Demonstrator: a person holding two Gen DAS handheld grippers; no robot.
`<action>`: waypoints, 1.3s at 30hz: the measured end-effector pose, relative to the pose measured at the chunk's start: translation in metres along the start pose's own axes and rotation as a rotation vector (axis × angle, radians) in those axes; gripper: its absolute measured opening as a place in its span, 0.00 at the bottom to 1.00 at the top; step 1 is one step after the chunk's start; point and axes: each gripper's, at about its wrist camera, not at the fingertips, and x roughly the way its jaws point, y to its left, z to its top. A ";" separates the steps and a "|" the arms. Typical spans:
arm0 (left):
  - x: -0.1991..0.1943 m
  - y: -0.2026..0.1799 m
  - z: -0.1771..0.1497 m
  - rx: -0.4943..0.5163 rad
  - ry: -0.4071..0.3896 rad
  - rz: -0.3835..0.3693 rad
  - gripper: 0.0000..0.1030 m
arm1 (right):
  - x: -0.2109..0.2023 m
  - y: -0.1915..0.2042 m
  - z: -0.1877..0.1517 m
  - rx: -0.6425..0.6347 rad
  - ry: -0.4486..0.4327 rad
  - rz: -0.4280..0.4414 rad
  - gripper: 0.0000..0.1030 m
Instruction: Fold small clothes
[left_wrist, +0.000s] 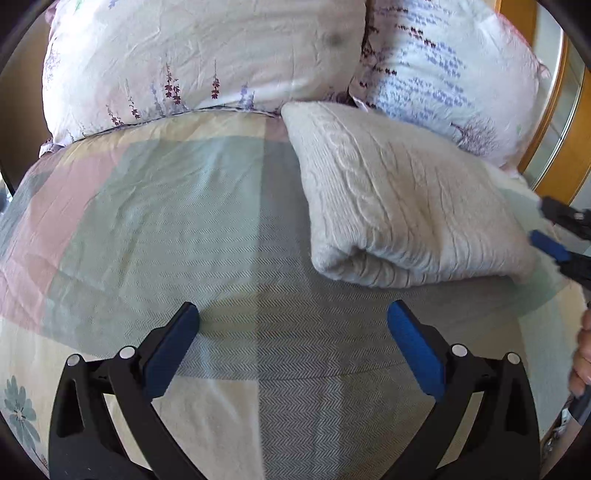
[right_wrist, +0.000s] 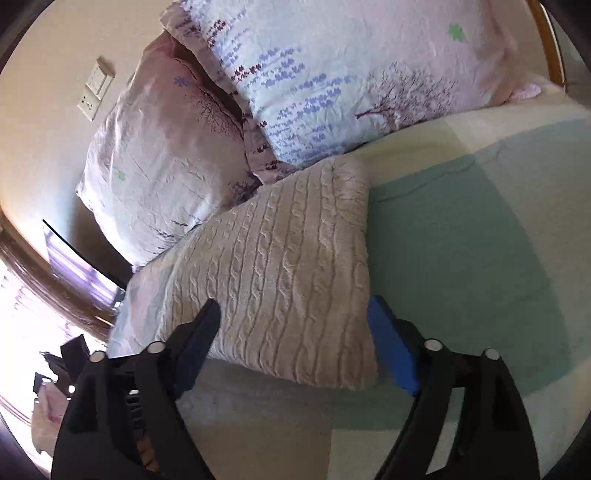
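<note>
A folded cream cable-knit sweater (left_wrist: 399, 206) lies on the patchwork bedspread (left_wrist: 166, 221), right of centre in the left wrist view. My left gripper (left_wrist: 293, 317) is open and empty, above bare bedspread, short of the sweater's folded edge. My right gripper (right_wrist: 291, 310) is open, its jaws spread over the near end of the sweater (right_wrist: 280, 266); the left finger lies over the knit, the right blue pad (right_wrist: 391, 350) sits at its right edge. It also shows at the right edge of the left wrist view (left_wrist: 550, 225).
Two floral pillows (left_wrist: 199, 59) (right_wrist: 351, 74) lean at the head of the bed, right behind the sweater. A wooden headboard edge (left_wrist: 554, 122) curves at far right. A wall switch plate (right_wrist: 96, 88) and window light are at the left in the right wrist view.
</note>
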 end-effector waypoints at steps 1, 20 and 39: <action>0.001 -0.002 0.000 0.009 0.003 0.013 0.98 | -0.009 -0.002 -0.008 -0.030 -0.018 -0.047 0.92; 0.006 -0.008 -0.002 0.062 0.041 0.078 0.98 | 0.024 0.013 -0.078 -0.297 0.122 -0.442 0.99; 0.006 -0.008 -0.002 0.062 0.041 0.079 0.98 | 0.025 0.014 -0.078 -0.296 0.121 -0.442 0.99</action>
